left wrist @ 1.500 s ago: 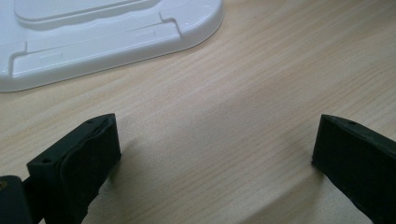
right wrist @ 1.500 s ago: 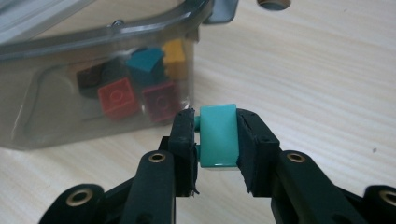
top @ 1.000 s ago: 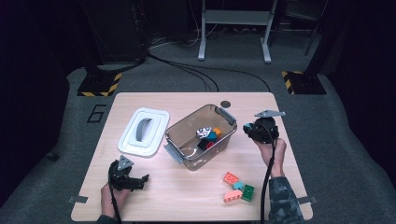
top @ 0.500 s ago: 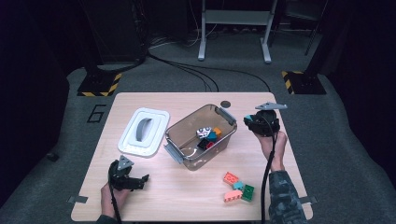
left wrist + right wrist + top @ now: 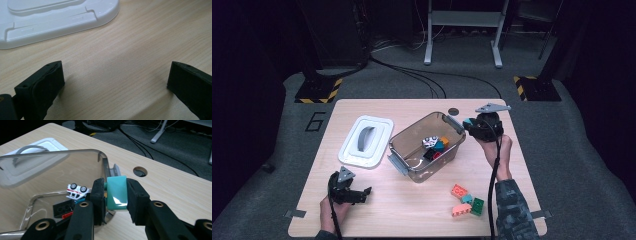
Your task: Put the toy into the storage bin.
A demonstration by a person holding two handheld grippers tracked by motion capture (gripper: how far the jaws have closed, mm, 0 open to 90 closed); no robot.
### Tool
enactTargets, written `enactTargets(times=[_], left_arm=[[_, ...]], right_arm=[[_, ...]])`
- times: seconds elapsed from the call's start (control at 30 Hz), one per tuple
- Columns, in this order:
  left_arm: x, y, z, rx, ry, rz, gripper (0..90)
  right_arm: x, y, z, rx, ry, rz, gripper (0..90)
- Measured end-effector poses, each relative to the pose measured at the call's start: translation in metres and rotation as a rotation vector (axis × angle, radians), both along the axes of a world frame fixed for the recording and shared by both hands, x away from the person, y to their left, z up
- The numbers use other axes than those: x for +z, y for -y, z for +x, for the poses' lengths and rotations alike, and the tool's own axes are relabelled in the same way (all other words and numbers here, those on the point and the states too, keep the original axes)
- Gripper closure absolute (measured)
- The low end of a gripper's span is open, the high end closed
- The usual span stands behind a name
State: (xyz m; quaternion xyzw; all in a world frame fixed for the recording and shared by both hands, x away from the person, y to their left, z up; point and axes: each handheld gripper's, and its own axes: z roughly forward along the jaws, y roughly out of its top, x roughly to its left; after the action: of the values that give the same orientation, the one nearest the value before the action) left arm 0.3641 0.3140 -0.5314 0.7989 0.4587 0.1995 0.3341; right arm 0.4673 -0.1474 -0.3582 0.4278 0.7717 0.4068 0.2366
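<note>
Above the bin's (image 5: 424,147) right rim we hold a teal block (image 5: 116,192) clamped in our right gripper (image 5: 115,195); our left gripper (image 5: 113,80) rests wide open, holding nothing, near the lid (image 5: 50,17)

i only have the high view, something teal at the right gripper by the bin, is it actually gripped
Observer: Yes. In the right gripper view the right gripper has both jaws pressed on a teal block.
Operator: what's below it in the bin
Observer: A white toy car lying wheels up inside the clear bin, with a black brick beside it.
Operator: and the left one, holding anything
Observer: No. The left gripper has its jaws wide apart over bare table, with the white lid just ahead of it.
</note>
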Motion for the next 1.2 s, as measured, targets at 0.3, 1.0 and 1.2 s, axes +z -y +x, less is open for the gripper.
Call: enactTargets(times=[0.3, 1.0, 1.2], left_arm=[[0.000, 0.000, 0.000, 0.000, 0.000, 0.000, 0.8], [0.000, 0.000, 0.000, -0.002, -0.002, 0.000, 0.8], [0.000, 0.000, 0.000, -0.001, -0.001, -0.002, 0.8]], right_arm=[[-0.002, -0.023, -0.002, 0.086, -0.042, 0.019, 68.5], [-0.035, -0.060, -0.004, 0.222, -0.200, -0.014, 68.1], [-0.039, -0.066, -0.007, 0.242, -0.239, 0.011, 67.9]])
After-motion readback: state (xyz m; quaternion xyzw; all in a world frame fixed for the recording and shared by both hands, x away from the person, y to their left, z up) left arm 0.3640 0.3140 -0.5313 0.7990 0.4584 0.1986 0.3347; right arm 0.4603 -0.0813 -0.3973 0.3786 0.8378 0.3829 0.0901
